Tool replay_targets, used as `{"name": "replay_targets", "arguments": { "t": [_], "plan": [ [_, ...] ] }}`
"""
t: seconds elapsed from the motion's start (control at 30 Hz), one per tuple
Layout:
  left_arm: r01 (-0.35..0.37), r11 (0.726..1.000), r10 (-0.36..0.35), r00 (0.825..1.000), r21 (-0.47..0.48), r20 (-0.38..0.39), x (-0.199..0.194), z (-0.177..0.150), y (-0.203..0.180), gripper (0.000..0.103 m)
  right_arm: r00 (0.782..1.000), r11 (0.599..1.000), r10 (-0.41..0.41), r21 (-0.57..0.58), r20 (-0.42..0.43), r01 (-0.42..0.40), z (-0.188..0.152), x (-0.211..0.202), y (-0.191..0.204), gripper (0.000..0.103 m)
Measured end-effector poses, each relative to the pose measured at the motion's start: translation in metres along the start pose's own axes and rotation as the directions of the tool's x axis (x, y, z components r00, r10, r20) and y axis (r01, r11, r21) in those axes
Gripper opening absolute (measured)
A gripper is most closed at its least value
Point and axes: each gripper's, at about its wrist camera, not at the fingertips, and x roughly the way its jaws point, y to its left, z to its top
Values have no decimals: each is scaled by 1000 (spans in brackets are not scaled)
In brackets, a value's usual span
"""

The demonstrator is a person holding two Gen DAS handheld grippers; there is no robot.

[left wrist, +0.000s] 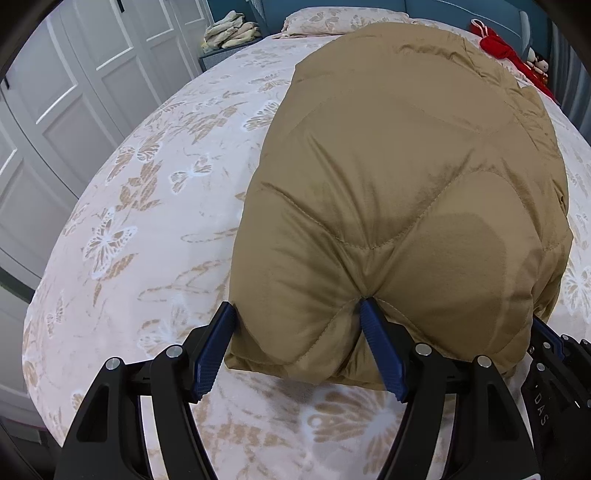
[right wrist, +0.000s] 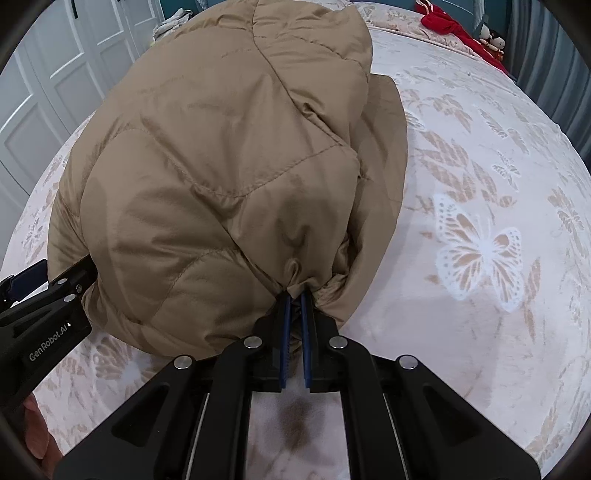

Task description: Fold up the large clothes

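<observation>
Tan quilted jacket [left wrist: 399,192] lies folded into a thick bundle on the bed [left wrist: 155,206], long axis running away from both grippers toward the pillow [left wrist: 317,18]. Left gripper [left wrist: 299,310] stands wide, straddling the jacket's near-left corner. Right gripper [right wrist: 295,295] is pinched narrow on the near-right hem, fabric between its pads.

One tan quilted down jacket [left wrist: 406,177] – two grippers, left [left wrist: 297,314] and right [right wrist: 294,295] – one butterfly-print bedspread [left wrist: 140,229], one pillow [left wrist: 332,18], one red garment [right wrist: 448,24]
</observation>
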Motion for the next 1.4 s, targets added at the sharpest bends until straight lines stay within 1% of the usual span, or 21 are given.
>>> {"name": "replay_targets", "arguments": {
  "t": [0.17, 0.23, 0.3, 0.37, 0.43, 0.53, 0.57, 0.6, 0.77, 0.9, 0.97, 1.07, 1.13, 1.23, 1.4],
  "plan": [
    [-19, 1000, 19, 1000, 15, 4, 0, -1, -3, 70, 1000, 1000, -7, -20, -6, 7, 0, 0, 1, 4],
    [-6, 1000, 6, 1000, 11, 3, -7, -5, -1, 69, 1000, 1000, -1, -4, -15, 1, 1, -12, -1, 5],
    [16, 1000, -16, 1000, 4, 8, -20, -12, 3, 68, 1000, 999, 24, 20, 6, -25, -3, -34, -7, 16],
    [21, 1000, -21, 999, 1, 33, -38, -23, 6, 68, 999, 999, 27, 24, 47, -28, -13, -60, -8, 40],
    [24, 1000, -24, 997, 1, 68, -60, -40, 10, 68, 995, 1000, 19, 22, 100, -22, -29, -89, -8, 47],
    [32, 999, -32, 996, -4, 84, -87, -67, 13, 76, 989, 1000, 2, 16, 145, -4, -60, -124, -7, 57],
    [36, 999, -36, 996, -8, 86, -94, -76, 13, 76, 988, 1000, -1, 17, 157, -2, -70, -132, -6, 59],
    [41, 999, -40, 995, -15, 88, -103, -87, 15, 76, 986, 1000, -1, 19, 169, -2, -84, -144, -5, 60],
    [64, 997, -60, 993, -42, 99, -133, -130, 20, 77, 981, 1000, 7, 27, 191, -13, -126, -176, -4, 67],
    [50, 999, -48, 991, -14, 124, -153, -156, 18, 77, 977, 1000, 2, 19, 215, -7, -159, -199, 1, 69],
    [36, 999, -37, 990, 7, 134, -160, -167, 17, 78, 978, 1000, 0, 15, 211, -4, -169, -203, 1, 69],
    [37, 999, -39, 988, 19, 149, -169, -182, 16, 80, 978, 1000, 5, 14, 210, -8, -184, -209, 3, 70],
    [20, 1000, -22, 988, 18, 154, -173, -190, 18, 80, 977, 1000, -4, 16, 213, 0, -194, -213, 5, 70],
    [18, 1000, -20, 988, 12, 154, -178, -200, 23, 80, 977, 1000, -4, 8, 213, 2, -206, -217, 8, 70],
    [-2, 1000, 1, 984, 5, 176, -187, -215, 29, 80, 969, 1000, -19, -3, 247, 20, -222, -226, 14, 70]
  ]
}}
